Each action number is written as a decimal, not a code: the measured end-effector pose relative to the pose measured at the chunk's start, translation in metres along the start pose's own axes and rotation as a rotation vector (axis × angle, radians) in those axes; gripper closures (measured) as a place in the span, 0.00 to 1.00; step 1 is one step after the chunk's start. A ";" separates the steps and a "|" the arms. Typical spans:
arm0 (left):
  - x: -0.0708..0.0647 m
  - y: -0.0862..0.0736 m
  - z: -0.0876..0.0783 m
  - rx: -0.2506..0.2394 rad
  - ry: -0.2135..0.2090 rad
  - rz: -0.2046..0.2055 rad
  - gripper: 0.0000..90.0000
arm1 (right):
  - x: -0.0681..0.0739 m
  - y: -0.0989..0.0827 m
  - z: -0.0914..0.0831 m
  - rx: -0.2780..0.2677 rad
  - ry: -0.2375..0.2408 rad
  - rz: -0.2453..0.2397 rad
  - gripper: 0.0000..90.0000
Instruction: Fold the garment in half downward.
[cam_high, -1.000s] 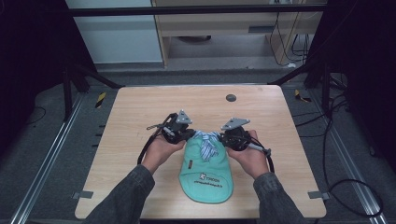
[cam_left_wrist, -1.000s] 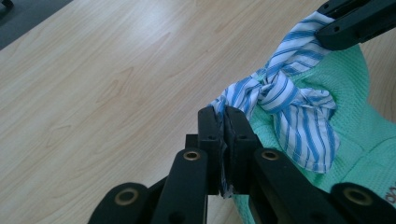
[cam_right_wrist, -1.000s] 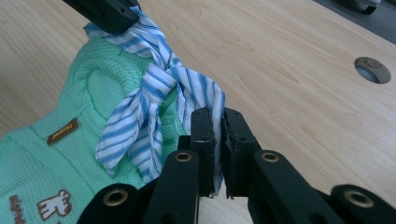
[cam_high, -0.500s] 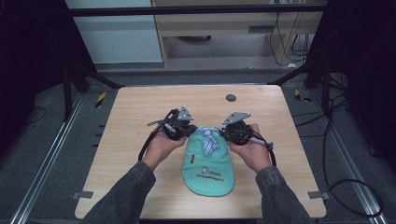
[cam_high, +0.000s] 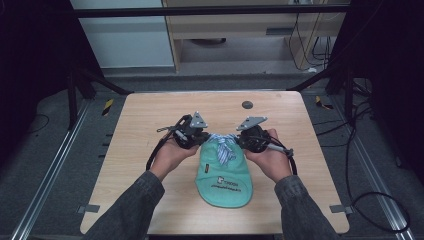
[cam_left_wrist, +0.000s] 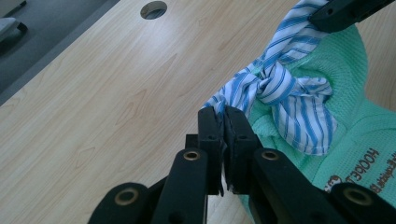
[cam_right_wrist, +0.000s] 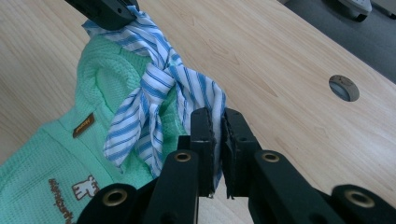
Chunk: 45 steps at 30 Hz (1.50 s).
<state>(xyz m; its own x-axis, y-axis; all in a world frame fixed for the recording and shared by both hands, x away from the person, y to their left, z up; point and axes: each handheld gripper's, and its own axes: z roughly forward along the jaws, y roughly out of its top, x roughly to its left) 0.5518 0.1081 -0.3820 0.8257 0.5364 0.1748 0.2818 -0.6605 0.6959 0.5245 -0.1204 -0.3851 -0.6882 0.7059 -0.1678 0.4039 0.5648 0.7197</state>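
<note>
A mint-green waffle-knit garment (cam_high: 225, 180) with a small printed logo lies flat on the wooden table, collar end away from the person. A blue-and-white striped cloth (cam_high: 222, 147) is knotted at its collar. My left gripper (cam_left_wrist: 223, 114) is shut on the striped cloth's (cam_left_wrist: 280, 88) left end. My right gripper (cam_right_wrist: 217, 116) is shut on the other end of the striped cloth (cam_right_wrist: 154, 88). From above, the left gripper (cam_high: 205, 137) and right gripper (cam_high: 239, 139) face each other across the knot, with the cloth stretched between them. The garment (cam_left_wrist: 364, 135) (cam_right_wrist: 46, 154) lies under the knot.
A round cable hole (cam_high: 247, 104) sits near the table's far edge, also in the gripper views as the hole (cam_left_wrist: 153, 9) (cam_right_wrist: 344, 87). Bare wood (cam_high: 150, 115) surrounds the garment. Dark frame posts and cables stand on the floor around the table.
</note>
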 end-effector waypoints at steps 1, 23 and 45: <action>0.001 0.001 -0.001 0.000 0.003 0.003 0.96 | 0.000 0.002 0.000 0.002 0.000 -0.002 0.93; 0.011 0.028 0.000 -0.026 0.027 0.022 0.96 | -0.015 0.010 -0.008 -0.030 -0.047 -0.002 0.93; -0.015 0.011 0.005 -0.028 0.056 0.078 0.96 | -0.011 -0.010 0.002 -0.026 -0.047 -0.039 0.93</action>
<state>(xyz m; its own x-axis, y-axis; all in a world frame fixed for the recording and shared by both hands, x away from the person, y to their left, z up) 0.5451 0.0898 -0.3803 0.8159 0.5126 0.2674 0.2032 -0.6872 0.6975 0.5288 -0.1329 -0.3919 -0.6738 0.7032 -0.2270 0.3609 0.5813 0.7293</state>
